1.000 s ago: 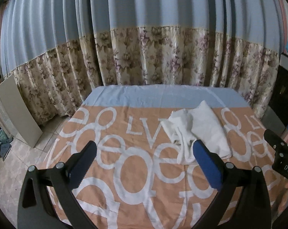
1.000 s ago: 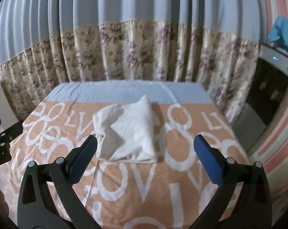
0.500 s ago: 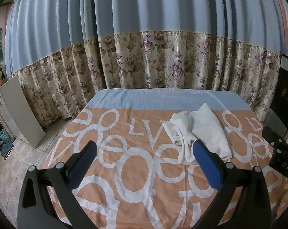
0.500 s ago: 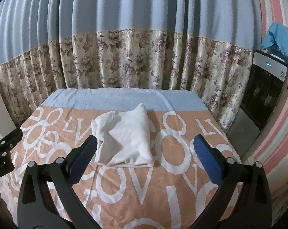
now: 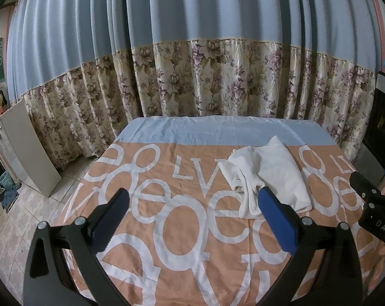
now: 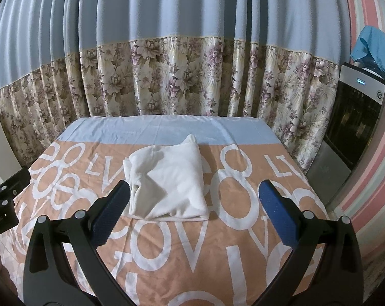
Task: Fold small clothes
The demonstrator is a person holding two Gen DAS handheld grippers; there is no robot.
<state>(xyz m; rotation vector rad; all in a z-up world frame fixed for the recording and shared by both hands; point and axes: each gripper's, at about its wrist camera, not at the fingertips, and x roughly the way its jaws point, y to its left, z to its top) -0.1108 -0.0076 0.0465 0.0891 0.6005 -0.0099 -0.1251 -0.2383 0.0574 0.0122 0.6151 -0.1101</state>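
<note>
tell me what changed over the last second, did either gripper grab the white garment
No grab. Both grippers drew back and up from the table: the left gripper and right gripper remain open and empty. The folded white garment lies unmoved on the orange lettered cloth.

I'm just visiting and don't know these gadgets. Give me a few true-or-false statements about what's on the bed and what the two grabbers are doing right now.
1. The white garment lies on the orange bedspread with big white letters. True.
2. The right gripper is clamped on the garment. False: its jaws stand wide open, holding nothing.
3. The left gripper is open and empty. True.
4. The garment is spread out flat. False: it lies folded into a compact bundle.
5. A plain red curtain hangs behind the bed. False: the curtain is blue above, floral below.
</note>
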